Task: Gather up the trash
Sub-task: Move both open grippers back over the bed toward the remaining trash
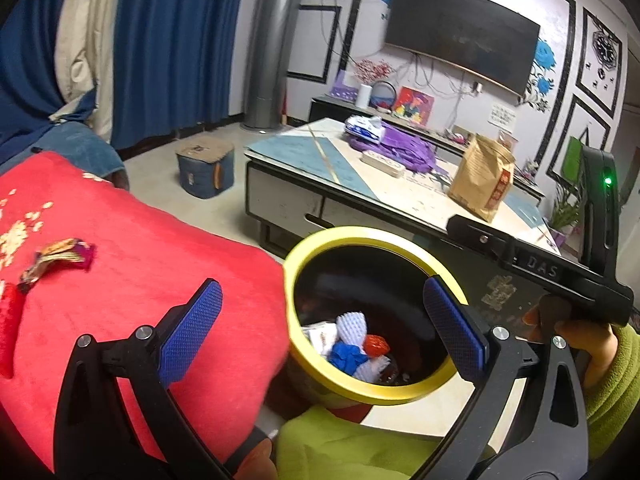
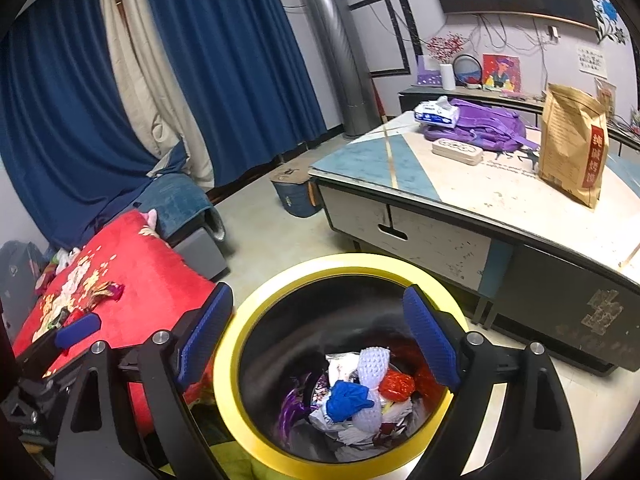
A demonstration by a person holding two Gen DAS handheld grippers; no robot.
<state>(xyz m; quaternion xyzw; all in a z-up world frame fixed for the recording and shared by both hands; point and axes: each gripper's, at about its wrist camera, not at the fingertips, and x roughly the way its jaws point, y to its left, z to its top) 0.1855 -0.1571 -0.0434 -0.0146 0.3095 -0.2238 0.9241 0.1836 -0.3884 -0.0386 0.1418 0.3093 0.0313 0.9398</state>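
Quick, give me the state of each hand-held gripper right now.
Left hand-held gripper: open, holding nothing.
Right hand-held gripper: open, holding nothing, above the yellow-rimmed trash bin.

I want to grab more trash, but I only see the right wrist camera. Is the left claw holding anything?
Observer: No. The left wrist view shows both pads of the left claw wide apart, with nothing between them.
Child: Is my tool switched on?
Observer: A green light glows on the upright part of its black body.
Child: Who is holding it?
Observer: A hand in a green sleeve grips it from below.
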